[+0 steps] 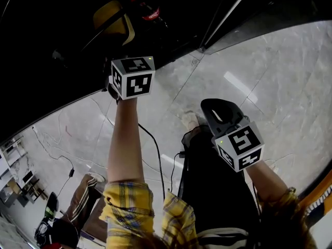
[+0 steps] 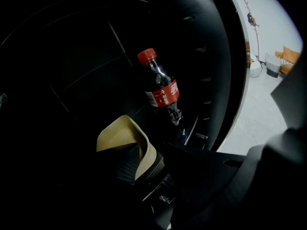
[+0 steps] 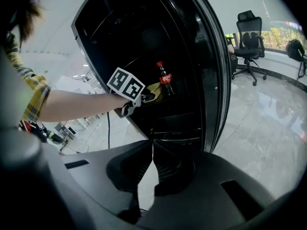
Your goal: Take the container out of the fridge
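A tan open container (image 2: 125, 138) sits on a shelf inside the dark fridge (image 3: 144, 28); it shows as a yellow shape (image 1: 115, 21) in the head view. My left gripper (image 2: 146, 158) reaches into the fridge and is open. Its ribbed left pad (image 2: 122, 166) is inside the container, and the container's wall stands between the jaws. The left gripper's marker cube (image 1: 133, 77) hides the jaws from above. My right gripper (image 3: 152, 146) is shut on nothing and hangs back outside the fridge, over the floor (image 1: 228, 113).
A cola bottle (image 2: 163, 87) with a red cap stands on the shelf just behind and right of the container. The fridge's curved door edge (image 3: 217, 80) is on the right. Office chairs (image 3: 249, 37) stand far off on the marble floor; a cable (image 1: 155, 154) runs below.
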